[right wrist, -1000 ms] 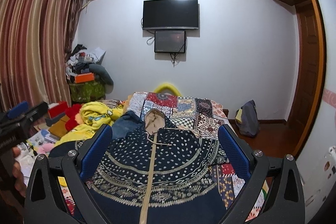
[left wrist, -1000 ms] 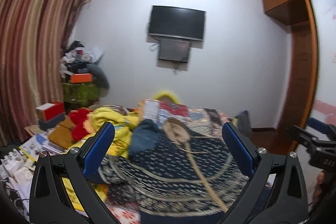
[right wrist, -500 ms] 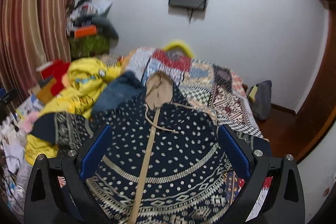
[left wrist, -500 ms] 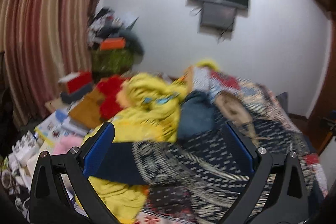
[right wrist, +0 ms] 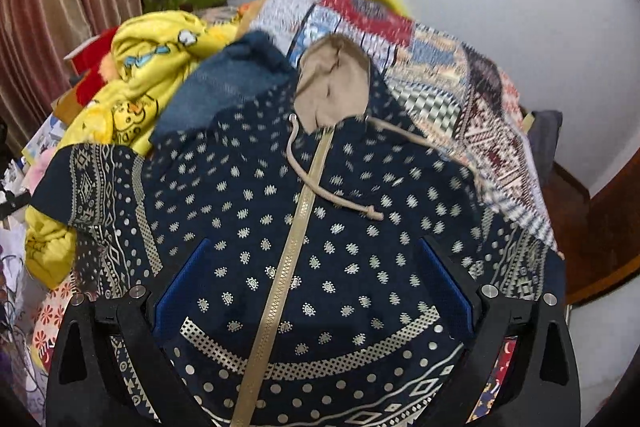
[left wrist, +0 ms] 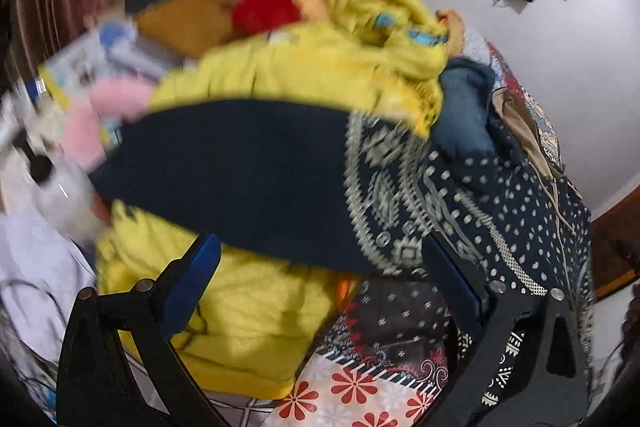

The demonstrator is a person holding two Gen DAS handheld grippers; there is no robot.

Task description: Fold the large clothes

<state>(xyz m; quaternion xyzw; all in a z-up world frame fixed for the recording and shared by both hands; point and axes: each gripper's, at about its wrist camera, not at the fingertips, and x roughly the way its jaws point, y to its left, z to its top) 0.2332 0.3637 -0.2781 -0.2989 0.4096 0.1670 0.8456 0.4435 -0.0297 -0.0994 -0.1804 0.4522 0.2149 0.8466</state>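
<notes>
Snagging the wrong cloth looks like the main danger: the navy hooded garment [right wrist: 320, 227] has its sleeve [left wrist: 248, 179] draped over a yellow printed blanket [left wrist: 280, 75], so a pinch at the cuff could gather blanket as well, or drag the sleeve further off the bed toward the clutter beside it. That view is blurred, so the cuff's exact edge is hard to place. The loose drawstring [right wrist: 320, 183] lying across the chest could also get trapped in a fold.

Taking the tan-lined hood [right wrist: 332, 87] as landmark: the garment lies front-up on the patchwork bedspread [right wrist: 460, 75], its long axis following the gold centre strip [right wrist: 288, 259] from the hood down toward the right gripper [right wrist: 316, 287], hood pointing away at the far wall. The sleeve runs out sideways from below the hood, left of the strip.

Both tools are spread wide with nothing held: the left gripper [left wrist: 332, 291] hovers over sleeve and blanket, the right over the body below the hood.
</notes>
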